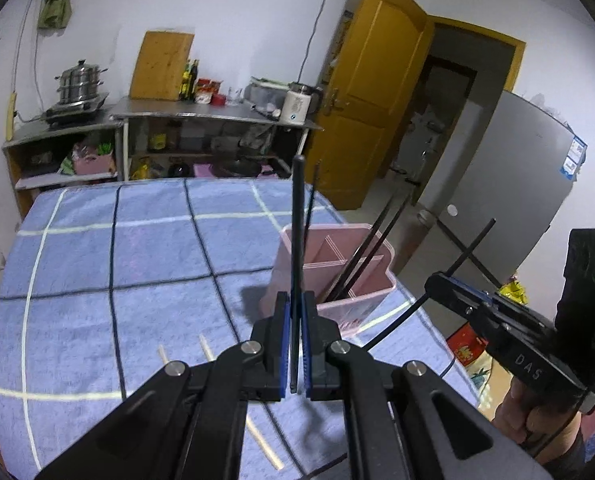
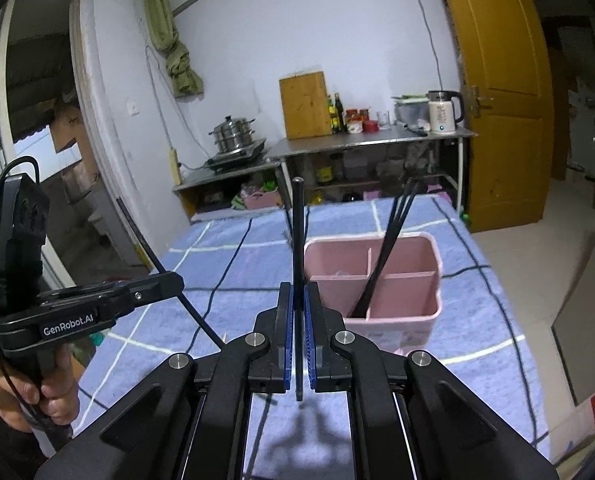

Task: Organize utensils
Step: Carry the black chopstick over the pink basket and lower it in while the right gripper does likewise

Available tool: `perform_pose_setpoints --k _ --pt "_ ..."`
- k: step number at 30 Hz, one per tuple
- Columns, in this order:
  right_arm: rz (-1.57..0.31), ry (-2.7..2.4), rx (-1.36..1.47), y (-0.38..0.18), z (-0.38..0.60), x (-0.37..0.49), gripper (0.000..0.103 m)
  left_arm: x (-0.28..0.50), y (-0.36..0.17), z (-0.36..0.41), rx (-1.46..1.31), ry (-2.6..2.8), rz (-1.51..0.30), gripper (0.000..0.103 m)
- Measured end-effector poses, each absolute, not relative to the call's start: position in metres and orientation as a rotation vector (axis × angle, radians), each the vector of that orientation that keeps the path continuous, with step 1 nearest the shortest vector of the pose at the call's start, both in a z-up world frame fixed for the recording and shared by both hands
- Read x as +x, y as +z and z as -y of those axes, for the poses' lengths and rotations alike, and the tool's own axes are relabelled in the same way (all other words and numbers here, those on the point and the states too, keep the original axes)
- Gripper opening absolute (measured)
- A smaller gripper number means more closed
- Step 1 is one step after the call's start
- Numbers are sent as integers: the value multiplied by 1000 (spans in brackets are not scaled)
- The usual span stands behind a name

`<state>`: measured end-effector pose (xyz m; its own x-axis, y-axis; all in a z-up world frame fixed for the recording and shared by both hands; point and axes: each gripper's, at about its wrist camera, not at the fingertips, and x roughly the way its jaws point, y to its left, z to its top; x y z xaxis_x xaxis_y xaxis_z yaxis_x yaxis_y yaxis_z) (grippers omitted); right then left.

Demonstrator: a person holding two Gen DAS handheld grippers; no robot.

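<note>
Each claw, the left claw [image 1: 296, 340] and the right claw [image 2: 298, 340], is clamped on one upright black chopstick [image 1: 297, 240], with the pink holder [image 1: 337, 276] just ahead, nearer the right claw.

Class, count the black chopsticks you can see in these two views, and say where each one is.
5: one clamped in the left gripper, one in the right gripper, three leaning in the pink organizer; overlap may hide more.

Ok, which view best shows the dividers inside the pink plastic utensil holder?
The right wrist view: it looks down into the pink plastic utensil holder, showing its dividers and the black chopsticks inside. In the left wrist view the held black chopstick partly covers the holder.
</note>
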<state>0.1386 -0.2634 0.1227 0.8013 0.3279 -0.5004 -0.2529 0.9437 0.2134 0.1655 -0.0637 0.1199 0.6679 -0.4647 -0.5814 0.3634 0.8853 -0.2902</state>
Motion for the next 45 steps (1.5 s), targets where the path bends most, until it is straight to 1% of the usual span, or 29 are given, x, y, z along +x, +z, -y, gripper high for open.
perform_pose_setpoints --k 11,18,25,39,45 --pt "-443 269 156 169 287 151 5 192 171 86 -162 -512 -605 6" --pt "-414 254 169 178 294 170 5 214 173 96 -152 -504 -592 6" --pt "-441 245 181 160 296 189 5 226 152 99 -164 -495 -627 6" --pt "-559 251 183 95 291 215 5 239 98 112 -135 -484 -703 6" --pt "-589 247 181 79 288 219 5 237 87 119 -111 -485 -711 6"
